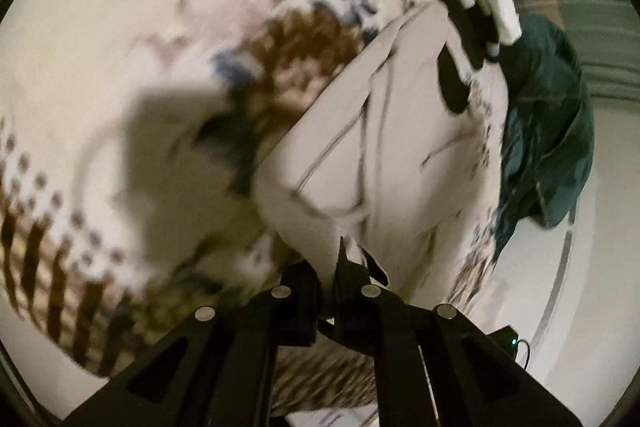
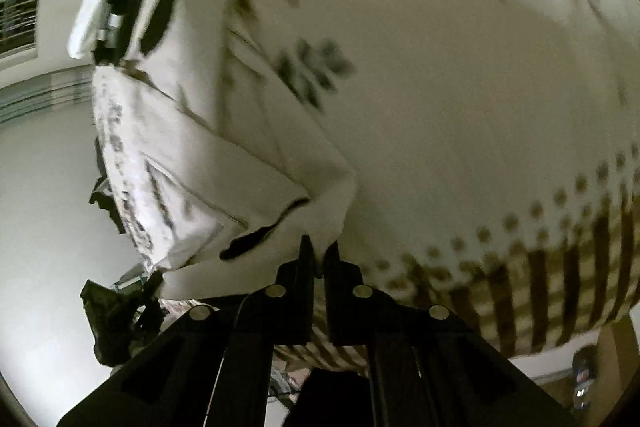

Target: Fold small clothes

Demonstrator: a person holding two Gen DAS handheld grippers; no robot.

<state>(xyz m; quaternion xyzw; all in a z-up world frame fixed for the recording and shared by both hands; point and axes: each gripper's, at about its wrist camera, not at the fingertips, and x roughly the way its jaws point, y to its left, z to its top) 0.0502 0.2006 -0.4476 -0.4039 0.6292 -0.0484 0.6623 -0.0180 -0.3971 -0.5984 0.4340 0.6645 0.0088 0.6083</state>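
Patterned cloth (image 1: 120, 7), cream with brown stripes, dots and blue flowers, is spread over the work surface and serves as the landmark. On it, toward its far edge, a small pale garment (image 1: 360, 131) with thin dark seam lines is seen, partly lifted off the cloth. Beyond that edge, off the cloth, a dark green garment (image 1: 548, 131) is heaped.

One corner of the pale garment is pinched between the nearly closed fingers of the left gripper (image 1: 340, 267). Another corner of the pale garment (image 2: 224, 163) is pinched in the same way by the right gripper (image 2: 318, 259), above the striped end of the cloth (image 2: 480, 87).

The garment is judged light, soft and limp: it would sag and crease between the two holds, and thin fabric may slip out of a shallow pinch. Holds at corners or along a hem are judged best, with the edge kept taut between them.
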